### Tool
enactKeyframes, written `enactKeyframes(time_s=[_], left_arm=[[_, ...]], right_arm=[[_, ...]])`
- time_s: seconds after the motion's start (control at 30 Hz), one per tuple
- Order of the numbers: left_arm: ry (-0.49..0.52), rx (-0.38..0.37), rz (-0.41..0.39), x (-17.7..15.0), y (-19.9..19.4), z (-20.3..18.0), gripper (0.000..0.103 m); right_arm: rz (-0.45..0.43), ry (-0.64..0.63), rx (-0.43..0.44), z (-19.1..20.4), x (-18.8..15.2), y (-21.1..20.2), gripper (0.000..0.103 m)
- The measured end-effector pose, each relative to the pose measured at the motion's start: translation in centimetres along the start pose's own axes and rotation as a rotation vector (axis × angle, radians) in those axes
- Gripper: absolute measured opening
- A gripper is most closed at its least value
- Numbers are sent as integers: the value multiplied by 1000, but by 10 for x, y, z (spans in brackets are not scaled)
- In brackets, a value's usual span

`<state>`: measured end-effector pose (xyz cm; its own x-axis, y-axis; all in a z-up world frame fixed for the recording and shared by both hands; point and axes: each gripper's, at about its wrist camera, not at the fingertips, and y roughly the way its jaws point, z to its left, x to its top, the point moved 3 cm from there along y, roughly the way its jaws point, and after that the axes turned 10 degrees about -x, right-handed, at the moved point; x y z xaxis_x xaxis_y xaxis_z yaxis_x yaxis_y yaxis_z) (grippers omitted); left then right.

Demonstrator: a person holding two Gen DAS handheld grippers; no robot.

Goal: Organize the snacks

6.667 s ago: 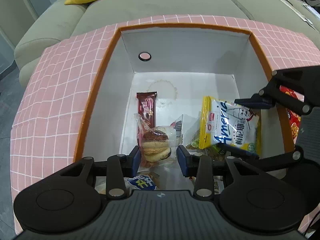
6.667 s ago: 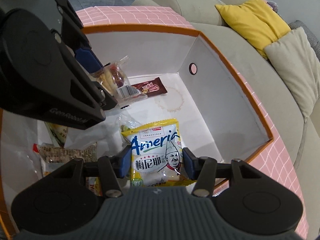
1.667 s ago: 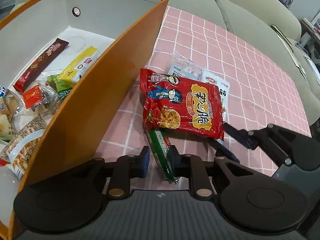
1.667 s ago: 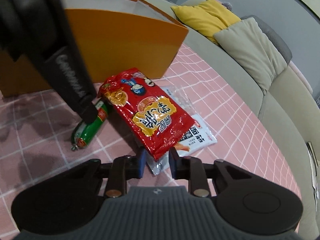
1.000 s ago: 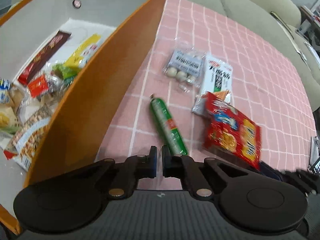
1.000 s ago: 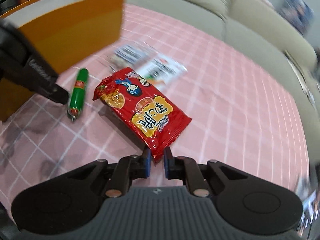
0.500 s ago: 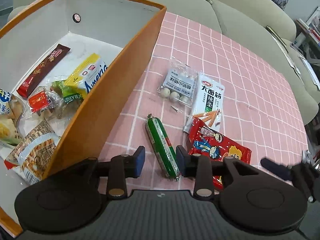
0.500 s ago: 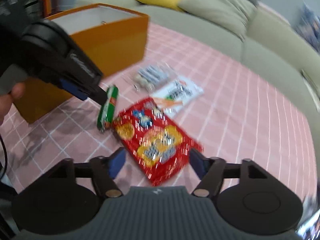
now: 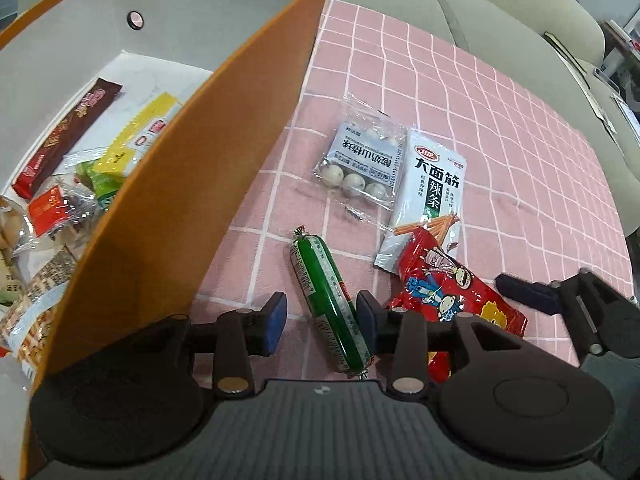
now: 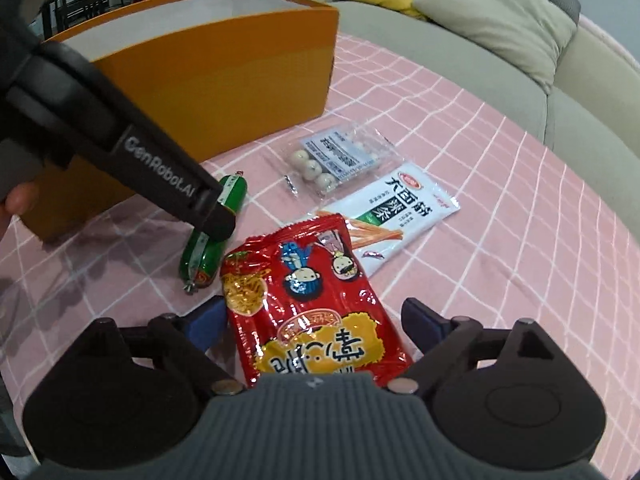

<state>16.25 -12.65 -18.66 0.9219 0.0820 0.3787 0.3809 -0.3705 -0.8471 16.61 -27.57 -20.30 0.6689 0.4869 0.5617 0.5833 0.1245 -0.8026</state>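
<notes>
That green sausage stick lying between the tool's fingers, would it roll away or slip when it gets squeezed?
The green sausage is a round tube lying flat on the pink cloth, so a sideways nudge would probably roll it. Its glossy casing looks slick, so it may slide in a loose pinch. It seems firm and straight, likely keeping its shape inside the open left tool.

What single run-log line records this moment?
left gripper: open, straddling green sausage | right gripper: open, around red packet | box: partly filled

Black claw (image 9: pixel 321 322), blue pads (image 9: pixel 276 322), GenRobot.AI lettering
</notes>
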Motion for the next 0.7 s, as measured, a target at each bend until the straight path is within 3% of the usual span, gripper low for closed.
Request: enactKeyframes(time_s=[0.33,0.43,0.5,0.7], left_arm=[[43,25,5,3,10,-5,47],[66,38,2,3,11,-7,40],[79,23,0,2,10,-8,29],[111,17,-2,-1,8,-7,25]], right_arm=[[55,118,-8,3,-4,6,75],[69,167,-42,5,-5,4,73],[77,206,-66,5,-6,3,71],[90,287,-103,7,-6,1,69]])
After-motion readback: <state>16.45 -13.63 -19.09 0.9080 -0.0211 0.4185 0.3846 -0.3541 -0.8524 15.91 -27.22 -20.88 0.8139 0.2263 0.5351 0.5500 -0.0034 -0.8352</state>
